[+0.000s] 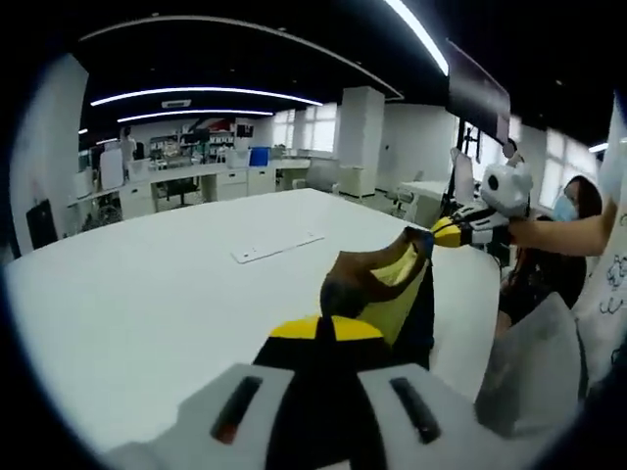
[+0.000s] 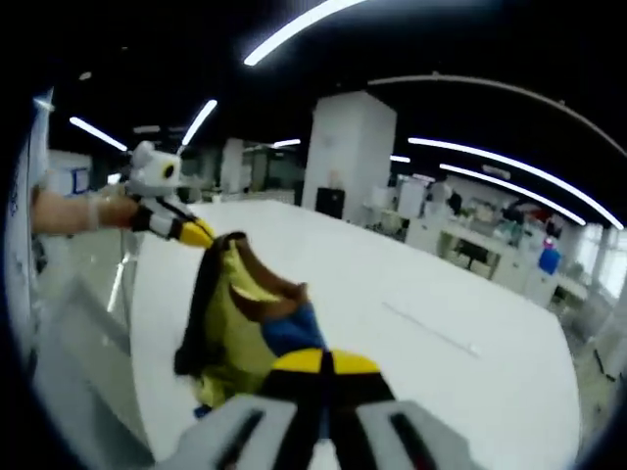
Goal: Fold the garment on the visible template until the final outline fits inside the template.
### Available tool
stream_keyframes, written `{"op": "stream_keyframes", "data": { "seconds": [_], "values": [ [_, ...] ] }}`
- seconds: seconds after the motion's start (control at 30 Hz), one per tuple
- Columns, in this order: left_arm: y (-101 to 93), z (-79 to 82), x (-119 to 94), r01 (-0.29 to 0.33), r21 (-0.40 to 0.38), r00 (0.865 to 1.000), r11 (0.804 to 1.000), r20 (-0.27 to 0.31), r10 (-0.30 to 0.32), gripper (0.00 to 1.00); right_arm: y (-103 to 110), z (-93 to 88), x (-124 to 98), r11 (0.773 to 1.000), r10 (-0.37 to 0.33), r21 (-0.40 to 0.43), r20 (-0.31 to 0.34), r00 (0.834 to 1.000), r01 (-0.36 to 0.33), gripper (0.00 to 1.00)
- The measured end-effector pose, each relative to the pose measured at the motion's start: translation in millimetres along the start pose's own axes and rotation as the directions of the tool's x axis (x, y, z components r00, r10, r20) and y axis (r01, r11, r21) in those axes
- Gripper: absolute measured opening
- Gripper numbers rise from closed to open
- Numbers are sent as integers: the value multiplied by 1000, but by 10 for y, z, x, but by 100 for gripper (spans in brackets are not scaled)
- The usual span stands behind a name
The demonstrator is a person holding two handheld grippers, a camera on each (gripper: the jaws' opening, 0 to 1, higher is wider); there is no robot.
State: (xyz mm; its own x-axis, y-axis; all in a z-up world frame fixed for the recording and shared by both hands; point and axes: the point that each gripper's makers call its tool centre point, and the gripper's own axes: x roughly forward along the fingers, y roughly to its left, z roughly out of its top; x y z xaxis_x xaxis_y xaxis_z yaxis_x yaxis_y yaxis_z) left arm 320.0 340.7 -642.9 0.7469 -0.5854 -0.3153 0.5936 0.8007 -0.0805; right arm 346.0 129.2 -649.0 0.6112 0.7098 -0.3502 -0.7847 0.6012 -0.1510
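A yellow, brown and dark garment (image 1: 387, 289) hangs in the air above the white table (image 1: 176, 294), stretched between both grippers. My left gripper (image 1: 328, 328) is shut on one end of it, the yellow-tipped jaws pressed together over the cloth. My right gripper (image 1: 443, 233), held by a hand, pinches the far end. In the right gripper view the garment (image 2: 245, 313) sags, showing a blue patch. There my right gripper (image 2: 323, 362) is shut on it, and the left gripper (image 2: 196, 233) grips the far end.
A flat white strip (image 1: 277, 247) lies on the table beyond the garment, seen as a thin line (image 2: 431, 333) in the right gripper view. A seated person (image 1: 563, 225) is at the table's right edge. Pale cloth (image 1: 529, 372) shows near my left jaws. Desks and a pillar (image 2: 348, 157) stand behind.
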Motion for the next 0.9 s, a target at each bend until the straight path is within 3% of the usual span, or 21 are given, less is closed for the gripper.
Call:
{"op": "stream_keyframes", "data": {
  "seconds": [0.27, 0.5, 0.7, 0.9],
  "values": [
    [176, 446, -59, -52, 41, 996, 998, 80, 49, 0, -24, 620, -124, 1000, -6, 16, 122, 993, 4, 0],
    [291, 779, -90, -104, 60, 982, 993, 162, 93, 0, -124, 922, -126, 1000, -19, 11, 167, 986, 18, 0],
    [501, 767, 97, -130, 40, 980, 991, 159, 122, 0, -283, 947, 57, 1000, -27, 15, 162, 986, 25, 0],
    [717, 626, 383, -140, 26, 983, 990, 122, 136, 0, -511, 747, 398, 998, -33, 49, 99, 995, 29, 0]
  ]
}}
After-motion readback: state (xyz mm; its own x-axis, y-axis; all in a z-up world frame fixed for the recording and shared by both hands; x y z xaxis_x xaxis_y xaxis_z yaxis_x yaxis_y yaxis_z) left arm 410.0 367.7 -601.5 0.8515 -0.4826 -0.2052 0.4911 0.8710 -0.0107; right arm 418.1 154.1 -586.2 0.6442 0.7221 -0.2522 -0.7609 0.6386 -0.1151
